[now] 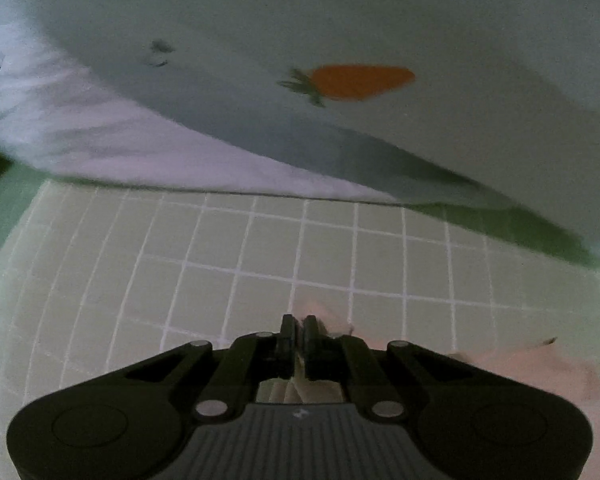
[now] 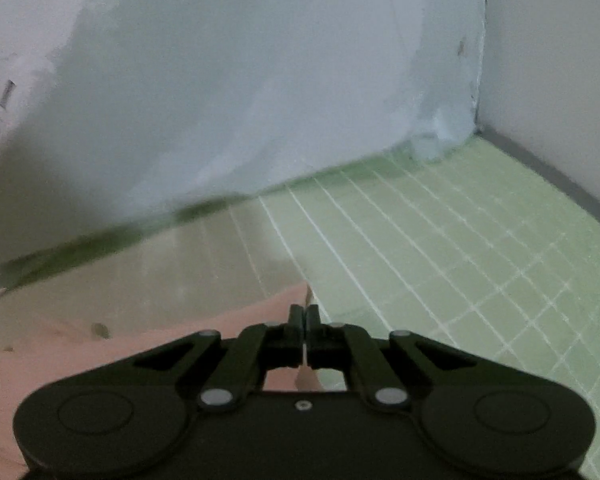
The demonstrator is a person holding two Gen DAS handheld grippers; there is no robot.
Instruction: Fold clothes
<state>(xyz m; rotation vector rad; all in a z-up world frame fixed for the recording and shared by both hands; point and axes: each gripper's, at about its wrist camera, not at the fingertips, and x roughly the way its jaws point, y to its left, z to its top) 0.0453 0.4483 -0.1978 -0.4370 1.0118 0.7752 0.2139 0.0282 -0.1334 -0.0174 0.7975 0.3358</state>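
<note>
A pink garment [image 2: 100, 356] lies low over the green gridded mat [image 2: 460, 248]. My right gripper [image 2: 304, 312] is shut on its edge, with the cloth spreading to the left of the fingers. My left gripper [image 1: 299, 322] is shut on the same pink garment [image 1: 520, 364], which trails off to the right, blurred. A white garment [image 1: 340, 20] with an orange carrot print [image 1: 360, 81] lies heaped beyond the left gripper. It also fills the far side of the right wrist view [image 2: 240, 80].
The green mat [image 1: 220, 260] with white grid lines covers the table. In the right wrist view a grey table edge [image 2: 560, 176] and a pale wall [image 2: 560, 60] bound the mat at the far right.
</note>
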